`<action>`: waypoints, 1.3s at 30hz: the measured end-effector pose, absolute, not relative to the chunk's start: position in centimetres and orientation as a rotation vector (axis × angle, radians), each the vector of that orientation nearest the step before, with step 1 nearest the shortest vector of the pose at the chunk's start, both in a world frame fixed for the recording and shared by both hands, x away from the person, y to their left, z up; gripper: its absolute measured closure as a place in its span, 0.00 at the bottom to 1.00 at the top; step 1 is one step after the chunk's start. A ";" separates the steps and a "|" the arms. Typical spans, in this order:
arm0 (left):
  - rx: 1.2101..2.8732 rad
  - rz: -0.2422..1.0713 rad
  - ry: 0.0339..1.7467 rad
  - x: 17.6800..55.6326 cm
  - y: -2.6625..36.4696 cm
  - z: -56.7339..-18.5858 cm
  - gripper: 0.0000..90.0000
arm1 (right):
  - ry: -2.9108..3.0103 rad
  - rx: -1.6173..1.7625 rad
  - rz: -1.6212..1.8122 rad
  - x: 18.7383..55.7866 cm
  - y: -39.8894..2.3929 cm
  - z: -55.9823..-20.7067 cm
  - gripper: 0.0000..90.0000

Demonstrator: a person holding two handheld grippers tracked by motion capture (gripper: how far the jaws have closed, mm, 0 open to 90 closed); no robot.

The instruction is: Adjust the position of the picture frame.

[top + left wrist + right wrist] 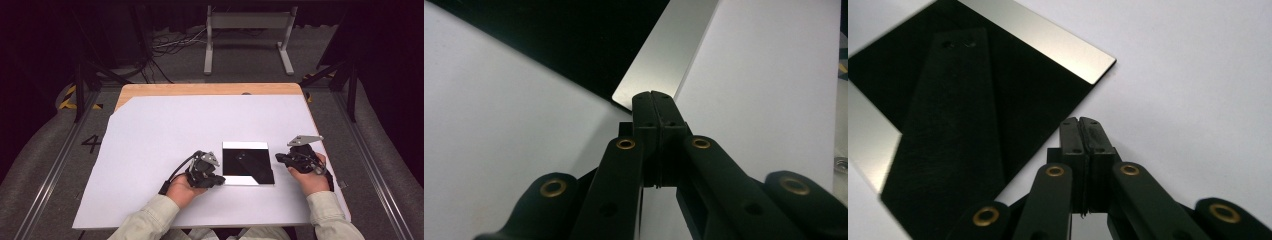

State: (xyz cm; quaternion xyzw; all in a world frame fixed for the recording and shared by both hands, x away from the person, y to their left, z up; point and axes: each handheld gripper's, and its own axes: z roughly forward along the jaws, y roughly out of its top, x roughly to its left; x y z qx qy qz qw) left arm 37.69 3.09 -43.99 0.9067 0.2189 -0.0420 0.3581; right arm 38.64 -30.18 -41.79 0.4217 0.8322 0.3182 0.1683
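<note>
A square mirror-like plate (248, 163) lies flat on the white sheet (160, 135), dark in the middle with bright strips along two edges. My left gripper (220, 179) is at its left edge, jaws shut, with nothing between them. In the left gripper view the shut tips (653, 96) reach the plate's near corner (664, 55). My right gripper (280, 159) sits just off the plate's right edge, also shut and holding nothing. From the right gripper view its closed tips (1082, 121) rest over the white sheet beside the plate (998, 95).
The white sheet covers most of a wooden table (210, 89). A grey metal stand (247, 35) and cables (170, 45) sit on the floor beyond the table. Black frame legs (350, 85) stand at both sides.
</note>
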 end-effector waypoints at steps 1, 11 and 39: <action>2.338 -0.100 0.569 37.7 3.3 -43.9 1.00 | 2.367 1.203 0.899 38.8 -30.1 -42.0 1.00; 2.260 -0.038 0.714 38.8 7.6 -43.5 1.00 | 2.399 1.177 0.860 39.9 -27.7 -43.2 1.00; 2.242 0.265 0.633 38.6 14.9 -41.3 0.82 | 2.518 0.890 0.980 37.7 -31.1 -38.0 0.96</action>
